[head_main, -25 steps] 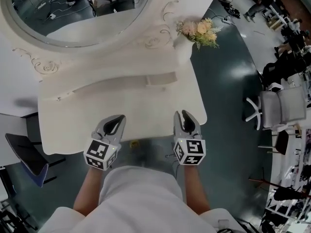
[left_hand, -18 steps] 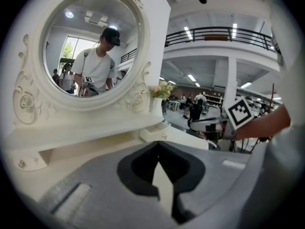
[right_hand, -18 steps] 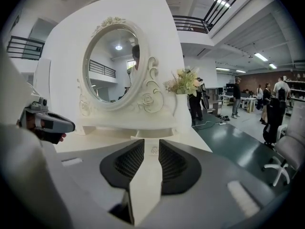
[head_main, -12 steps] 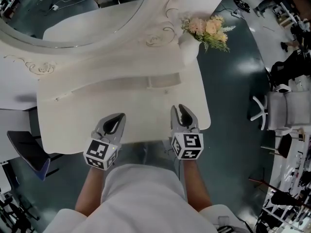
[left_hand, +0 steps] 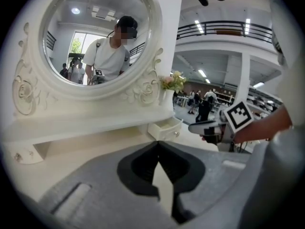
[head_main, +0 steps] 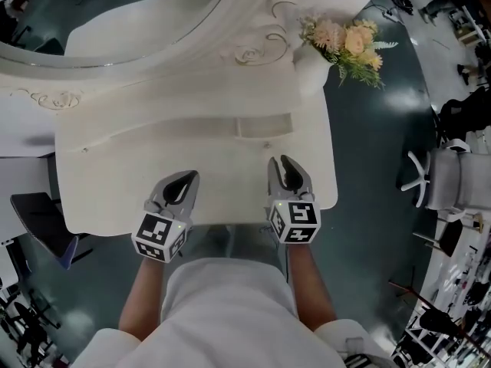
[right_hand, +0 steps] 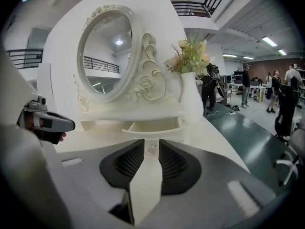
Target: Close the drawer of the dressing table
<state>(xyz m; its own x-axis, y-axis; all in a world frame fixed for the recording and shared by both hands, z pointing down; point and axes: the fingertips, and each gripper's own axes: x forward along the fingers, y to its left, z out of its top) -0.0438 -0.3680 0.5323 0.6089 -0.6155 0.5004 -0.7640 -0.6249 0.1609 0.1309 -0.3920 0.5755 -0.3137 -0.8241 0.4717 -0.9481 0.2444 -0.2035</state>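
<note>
The white dressing table [head_main: 115, 198] has a small drawer [head_main: 265, 125] pulled out under its mirror shelf. My right gripper [head_main: 285, 164] hovers over the tabletop just in front of the drawer, open and empty. In the right gripper view the drawer [right_hand: 152, 126] stands straight ahead, and its knob [right_hand: 152, 149] shows through the gap between the jaws of the right gripper [right_hand: 151, 144]. My left gripper [head_main: 182, 184] hangs over the tabletop further left, its tips touching and nothing in it. In the left gripper view the drawer [left_hand: 164, 129] lies ahead and to the right.
An oval mirror [head_main: 115, 21] rises behind the shelf. A white vase of flowers [head_main: 314, 71] stands at the table's back right corner. A grey office chair [head_main: 453, 182] is on the floor to the right, a dark chair [head_main: 42, 213] to the left.
Both grippers have moved forward from the table's front edge over the tabletop, and the right one is closer to the drawer. Neither pair of jaws has changed.
</note>
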